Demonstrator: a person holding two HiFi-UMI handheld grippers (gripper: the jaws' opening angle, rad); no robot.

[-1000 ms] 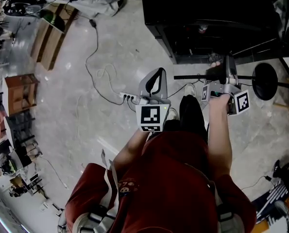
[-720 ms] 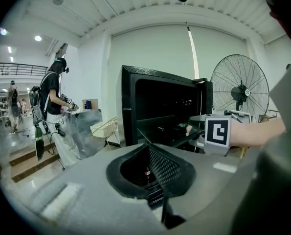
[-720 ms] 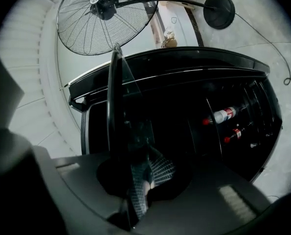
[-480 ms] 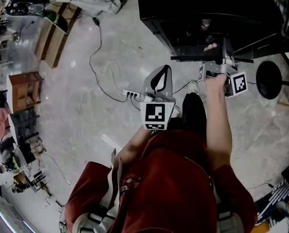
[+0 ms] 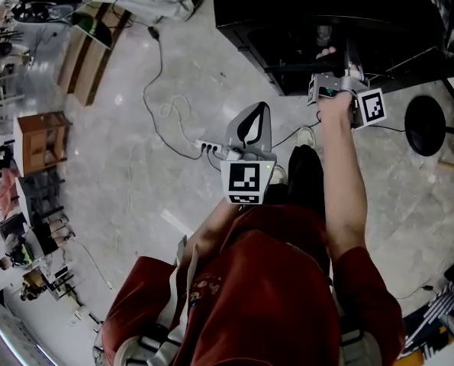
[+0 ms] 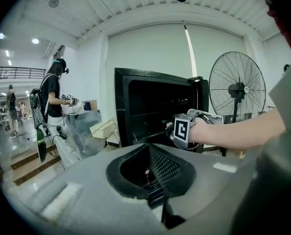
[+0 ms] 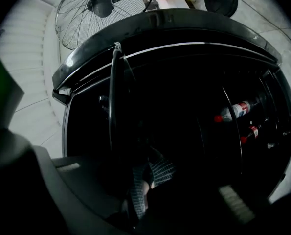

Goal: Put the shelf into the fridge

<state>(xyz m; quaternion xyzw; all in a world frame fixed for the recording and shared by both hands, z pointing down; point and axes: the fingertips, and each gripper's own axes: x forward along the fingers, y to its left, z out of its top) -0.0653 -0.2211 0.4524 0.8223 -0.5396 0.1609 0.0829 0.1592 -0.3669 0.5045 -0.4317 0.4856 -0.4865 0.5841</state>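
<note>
The fridge (image 5: 249, 21) is a black cabinet, open towards me, also in the left gripper view (image 6: 135, 106). My right gripper (image 5: 341, 78) is stretched out at its opening and shut on the shelf (image 5: 291, 67), a thin dark plate lying level across the opening. From the left gripper view the shelf (image 6: 152, 136) runs from the right gripper (image 6: 187, 129) into the dark inside. The right gripper view is very dark, with its meshed pads (image 7: 144, 182) close together. My left gripper (image 5: 251, 132) hangs back near my body, shut and holding nothing.
Red-capped bottles (image 7: 233, 111) lie inside the fridge. A standing fan (image 6: 237, 89) is right of it, its round base (image 5: 426, 124) on the floor. A power strip with cable (image 5: 207, 149) lies left of my feet. Another person (image 6: 52, 102) stands far left.
My right gripper has carried the shelf forward from in front of the fridge to its opening. The left gripper has stayed about where it was.
</note>
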